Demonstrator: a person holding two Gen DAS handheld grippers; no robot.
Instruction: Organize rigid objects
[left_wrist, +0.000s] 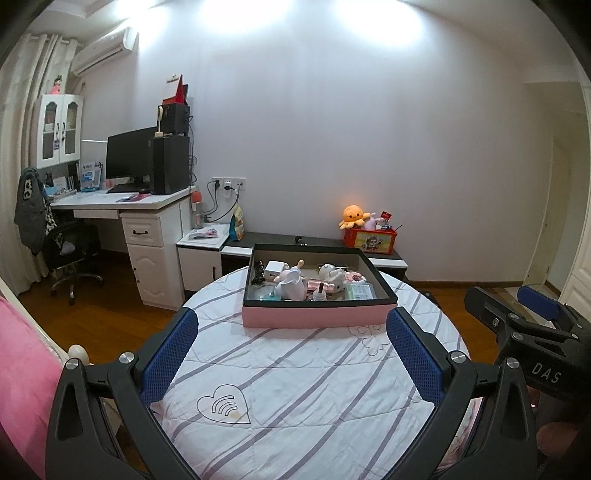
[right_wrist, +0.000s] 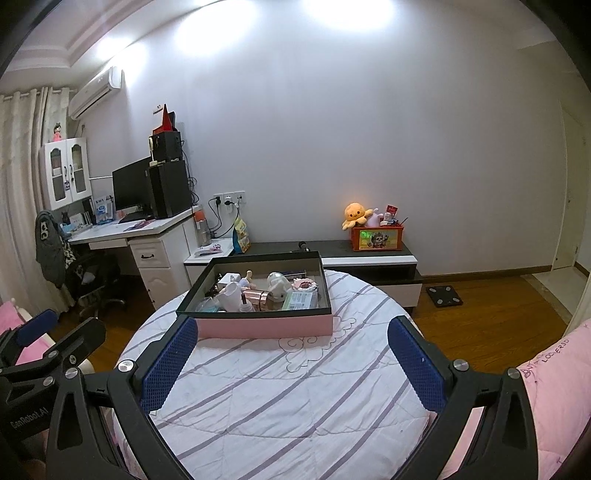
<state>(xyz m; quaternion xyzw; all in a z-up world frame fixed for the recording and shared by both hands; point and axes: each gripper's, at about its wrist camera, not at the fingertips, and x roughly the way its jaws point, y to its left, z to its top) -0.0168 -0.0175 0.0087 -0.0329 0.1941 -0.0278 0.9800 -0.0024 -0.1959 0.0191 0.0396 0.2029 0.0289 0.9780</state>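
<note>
Small rigid objects (left_wrist: 306, 282) are lying jumbled inside a pink box (left_wrist: 317, 314) at the striped bed's (left_wrist: 295, 387) far edge; left gripper (left_wrist: 293, 363) and right gripper (right_wrist: 291, 363) are hovering nearer, both spread wide, holding nothing.

Box (left_wrist: 317, 316) pink outside, black rim. Cover (left_wrist: 295, 387) white with grey stripes. Pads (right_wrist: 168, 365) blue, mesh-textured.

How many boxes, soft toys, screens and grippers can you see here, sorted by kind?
Boxes: 2, the pink box on the bed and the orange box on the low cabinet
Soft toys: 1 clear, the orange octopus
Screens: 1, the monitor
Grippers: 2, the left gripper and the right gripper, both open
Total: 6
</note>
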